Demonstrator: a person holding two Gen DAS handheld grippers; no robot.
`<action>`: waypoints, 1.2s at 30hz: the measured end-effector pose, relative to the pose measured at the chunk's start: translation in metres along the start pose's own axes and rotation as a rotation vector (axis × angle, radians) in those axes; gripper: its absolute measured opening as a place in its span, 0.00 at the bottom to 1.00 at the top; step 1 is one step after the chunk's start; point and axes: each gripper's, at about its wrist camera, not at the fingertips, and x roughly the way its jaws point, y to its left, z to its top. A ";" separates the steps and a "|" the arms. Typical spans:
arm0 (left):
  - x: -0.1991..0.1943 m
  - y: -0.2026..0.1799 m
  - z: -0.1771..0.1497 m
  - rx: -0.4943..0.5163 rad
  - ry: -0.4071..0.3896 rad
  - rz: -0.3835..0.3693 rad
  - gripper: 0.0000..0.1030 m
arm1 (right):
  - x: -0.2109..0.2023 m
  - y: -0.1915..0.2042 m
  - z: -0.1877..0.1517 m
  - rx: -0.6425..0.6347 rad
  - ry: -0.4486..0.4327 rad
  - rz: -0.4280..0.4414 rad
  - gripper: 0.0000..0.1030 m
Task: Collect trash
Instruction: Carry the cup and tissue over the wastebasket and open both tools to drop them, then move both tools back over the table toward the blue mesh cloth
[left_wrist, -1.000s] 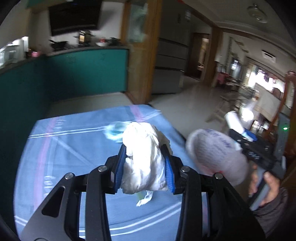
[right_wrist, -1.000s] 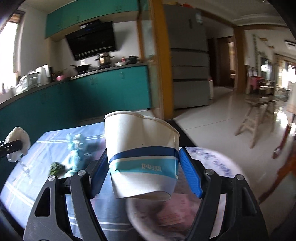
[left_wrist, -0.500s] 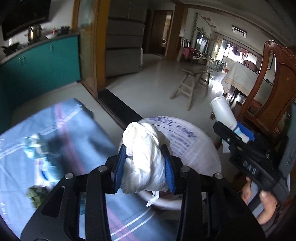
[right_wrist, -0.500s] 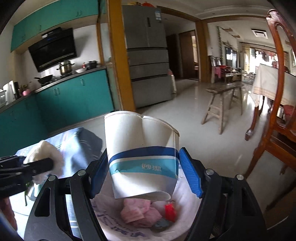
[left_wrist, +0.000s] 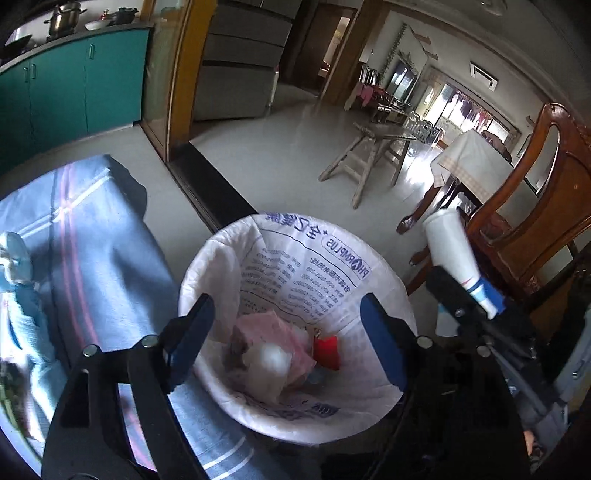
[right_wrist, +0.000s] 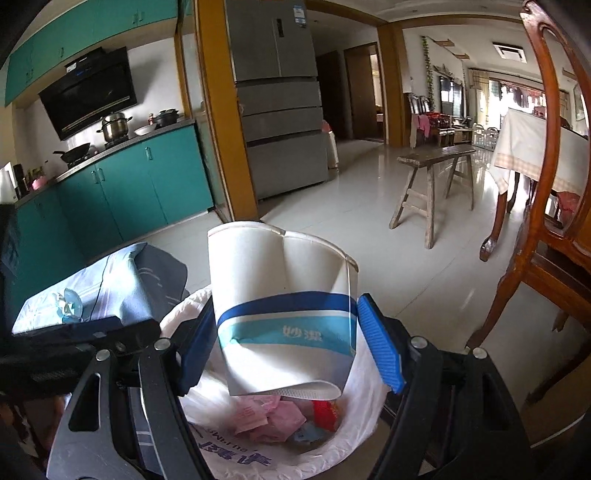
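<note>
As the left gripper (left_wrist: 284, 339) hangs over the lined trash bin (left_wrist: 380, 258), its jaws have just opened wide and hold nothing; the white tissue wad (left_wrist: 271, 356) lies inside on pink wrappers. In the right wrist view, the right gripper (right_wrist: 286, 343) clamps the crushed paper cup (right_wrist: 284, 306) above the bin. The next move, I think, is to release the cup.

White wad (left_wrist: 271, 356) in bin liner (left_wrist: 221, 266) motion-blurred; table items (left_wrist: 14, 258) at left edge cropped, indistinct.
</note>
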 end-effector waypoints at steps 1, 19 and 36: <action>-0.007 0.003 0.001 0.008 -0.009 0.020 0.80 | 0.000 0.002 0.000 -0.005 0.002 0.007 0.71; -0.148 0.169 -0.031 -0.216 -0.099 0.361 0.84 | 0.028 0.105 -0.012 -0.098 0.162 0.340 0.89; -0.204 0.249 -0.077 -0.447 -0.127 0.421 0.85 | 0.080 0.288 -0.049 -0.328 0.435 0.633 0.89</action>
